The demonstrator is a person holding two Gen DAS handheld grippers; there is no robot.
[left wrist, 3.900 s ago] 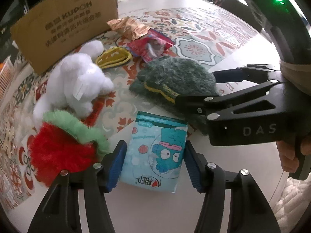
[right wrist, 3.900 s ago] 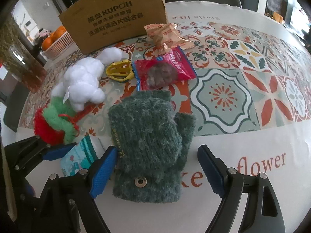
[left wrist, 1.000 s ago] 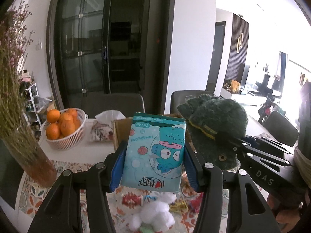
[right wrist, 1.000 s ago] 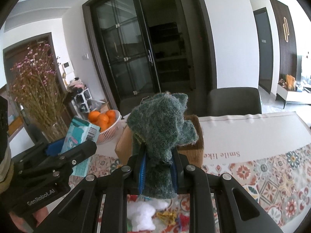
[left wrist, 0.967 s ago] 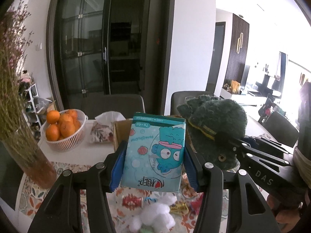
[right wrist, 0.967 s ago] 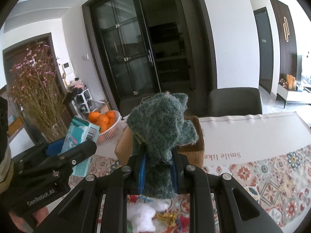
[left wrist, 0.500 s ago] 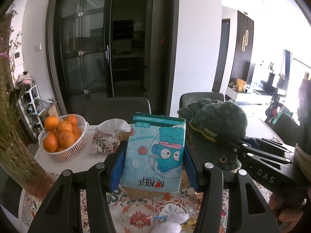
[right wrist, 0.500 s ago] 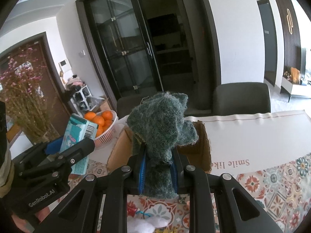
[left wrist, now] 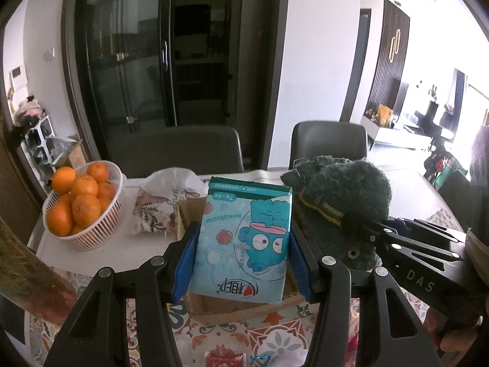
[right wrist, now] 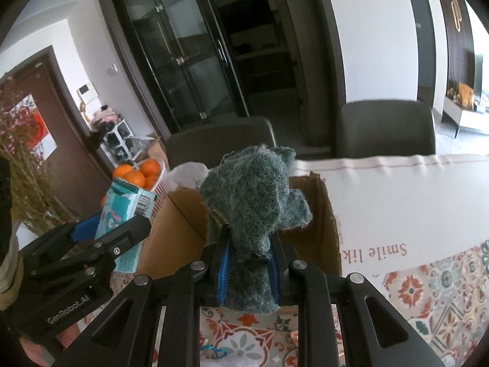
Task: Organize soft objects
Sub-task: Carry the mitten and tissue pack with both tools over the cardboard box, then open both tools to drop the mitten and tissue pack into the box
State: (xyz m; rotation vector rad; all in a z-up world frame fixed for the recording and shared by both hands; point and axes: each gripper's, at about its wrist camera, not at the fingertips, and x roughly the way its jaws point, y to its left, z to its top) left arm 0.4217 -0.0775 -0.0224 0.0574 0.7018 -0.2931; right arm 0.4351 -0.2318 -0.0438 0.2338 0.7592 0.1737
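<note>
The teal tissue pack [left wrist: 244,238] is sitting upright at the frame's centre, the left gripper [left wrist: 241,257] grasping it above the open cardboard box [left wrist: 214,305]. The green knit glove [right wrist: 253,202] is standing mid-frame, the right gripper [right wrist: 248,270] clenching it over that box on the bench [right wrist: 397,189].
</note>
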